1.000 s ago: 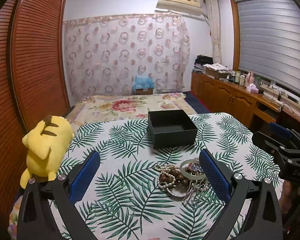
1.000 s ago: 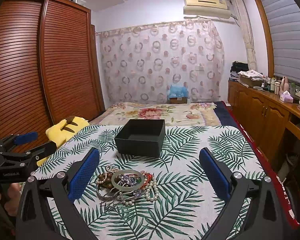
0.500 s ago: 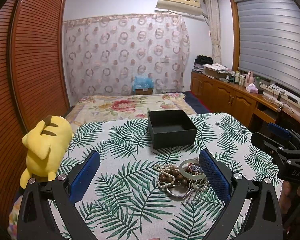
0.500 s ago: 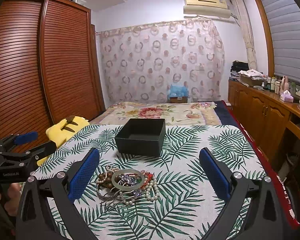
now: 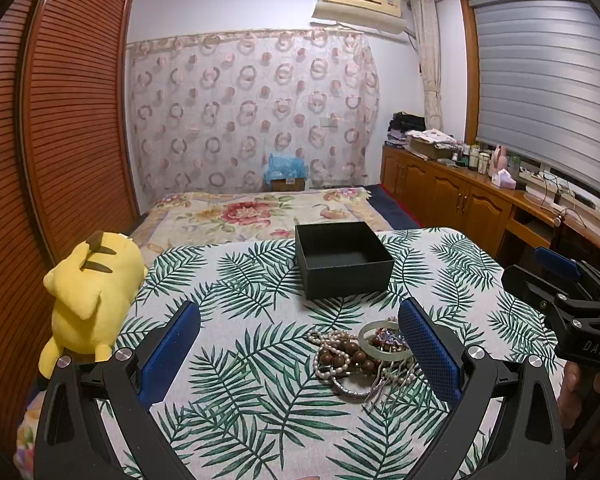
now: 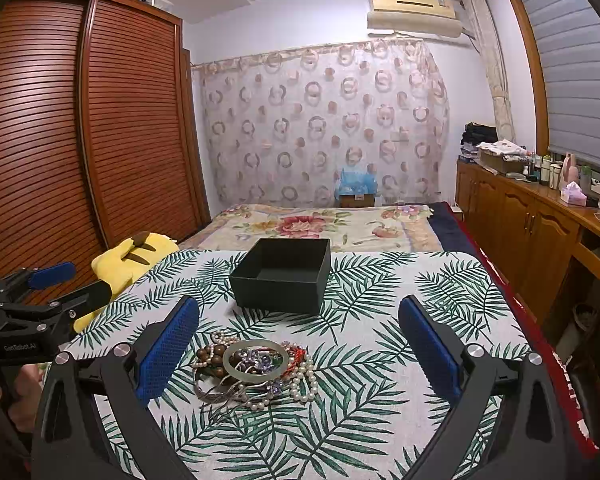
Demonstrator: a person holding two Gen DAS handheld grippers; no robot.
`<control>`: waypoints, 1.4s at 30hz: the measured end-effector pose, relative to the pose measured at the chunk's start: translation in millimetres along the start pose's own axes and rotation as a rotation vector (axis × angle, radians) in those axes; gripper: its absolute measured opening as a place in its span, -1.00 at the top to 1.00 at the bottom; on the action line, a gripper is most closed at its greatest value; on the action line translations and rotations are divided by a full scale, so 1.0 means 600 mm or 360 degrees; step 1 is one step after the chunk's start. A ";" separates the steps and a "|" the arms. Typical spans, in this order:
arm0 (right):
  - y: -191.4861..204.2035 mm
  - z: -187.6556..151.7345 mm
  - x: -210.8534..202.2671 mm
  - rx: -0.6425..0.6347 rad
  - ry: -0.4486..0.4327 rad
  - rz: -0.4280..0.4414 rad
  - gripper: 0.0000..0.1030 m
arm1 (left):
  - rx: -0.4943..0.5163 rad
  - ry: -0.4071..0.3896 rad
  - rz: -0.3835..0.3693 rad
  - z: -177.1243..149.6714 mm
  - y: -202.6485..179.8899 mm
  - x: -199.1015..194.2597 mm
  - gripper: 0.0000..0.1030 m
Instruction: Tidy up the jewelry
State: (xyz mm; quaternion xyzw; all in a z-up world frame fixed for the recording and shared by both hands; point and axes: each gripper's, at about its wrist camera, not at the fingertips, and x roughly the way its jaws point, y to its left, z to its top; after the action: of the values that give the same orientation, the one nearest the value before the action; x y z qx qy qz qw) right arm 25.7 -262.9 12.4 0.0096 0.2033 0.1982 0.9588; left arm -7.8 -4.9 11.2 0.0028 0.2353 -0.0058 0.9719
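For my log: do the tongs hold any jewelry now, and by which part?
Nothing is held. Both left tongs and right tongs are open and empty above the tangled heap of bead and pearl jewelry.

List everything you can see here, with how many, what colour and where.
box: one, black, open and empty, on the table beyond the jewelry
jewelry pile: one tangled heap, white pearls, brown beads, a pale green bangle, near edge of the table
tablecloth: one, white with green leaves, covering the table
plush toy: one, yellow, at the table's left edge
bed: one, floral cover, behind the table
wardrobe: one, brown slatted doors, left wall
air conditioner: one, cream, high on the far wall
left gripper: black with blue pads, open
right gripper: black with blue pads, open
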 end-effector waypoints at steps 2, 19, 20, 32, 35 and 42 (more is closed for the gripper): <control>0.001 0.001 0.000 0.0001 0.0001 -0.0001 -0.95 | -0.0001 0.0000 -0.0001 0.000 0.000 0.000 -0.86; 0.000 0.001 -0.001 -0.0001 -0.0003 0.0001 -0.95 | -0.0002 -0.0001 -0.0001 0.000 0.000 -0.001 -0.86; 0.000 0.001 -0.001 0.0000 -0.0003 0.0002 -0.95 | -0.0002 -0.0002 0.0000 -0.001 0.001 -0.001 -0.86; 0.007 0.007 -0.009 -0.0004 -0.0001 0.0009 -0.95 | -0.0002 0.0005 -0.0002 0.002 -0.002 -0.002 -0.86; 0.010 0.011 -0.009 -0.0003 0.0000 0.0014 -0.95 | -0.0002 0.0007 -0.0003 0.003 -0.003 -0.003 -0.86; 0.002 -0.004 0.019 -0.0008 0.0054 0.0061 -0.95 | -0.0005 0.0108 -0.0035 -0.011 0.006 0.025 -0.86</control>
State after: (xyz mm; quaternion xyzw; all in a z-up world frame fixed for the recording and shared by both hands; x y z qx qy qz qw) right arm 33.5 -257.4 5.7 0.0078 0.2187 0.2173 0.9512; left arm 2.6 -1.5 -1.5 -0.0012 0.2683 -0.0162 0.9632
